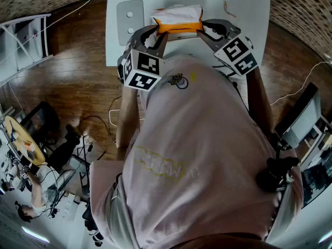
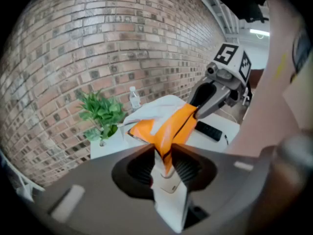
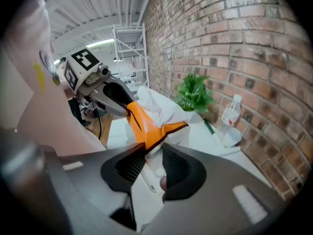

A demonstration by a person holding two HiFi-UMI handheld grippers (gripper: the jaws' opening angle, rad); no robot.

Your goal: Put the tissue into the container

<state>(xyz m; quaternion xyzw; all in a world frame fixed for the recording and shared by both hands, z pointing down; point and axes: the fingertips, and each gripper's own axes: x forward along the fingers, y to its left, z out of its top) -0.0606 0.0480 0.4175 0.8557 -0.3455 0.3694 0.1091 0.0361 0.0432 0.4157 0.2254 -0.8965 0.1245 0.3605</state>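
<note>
You have the tissue pack (image 1: 177, 21) held at both ends over the white counter (image 1: 244, 4), at the top middle of the head view. Your left gripper (image 2: 165, 163) is clenched on one corner of the orange film, and your right gripper (image 3: 150, 153) is clenched on the opposite end. White tissue bulges from the top of the pack between them.

Each grip is on thin, slippery wrapper, not on the body of the pack. If you pull the two ends apart, the film could stretch, tear or slide out of one side. If one side lets go, the pack will likely swing from the other and shed loose tissue. Twisting one wrist against the other would crumple the opening.

I cannot make out the container. A flat pale plate with two holes (image 1: 129, 15) lies on the counter just left of the pack, and it looks more like a lid than a bin. Your torso covers the lower half of the head view, so the near edge of the counter is hidden. The gripper views show a potted plant (image 2: 100, 114) and a clear bottle (image 3: 230, 114) near the brick wall, and each gripper's own body blocks what lies directly beneath the pack.
</note>
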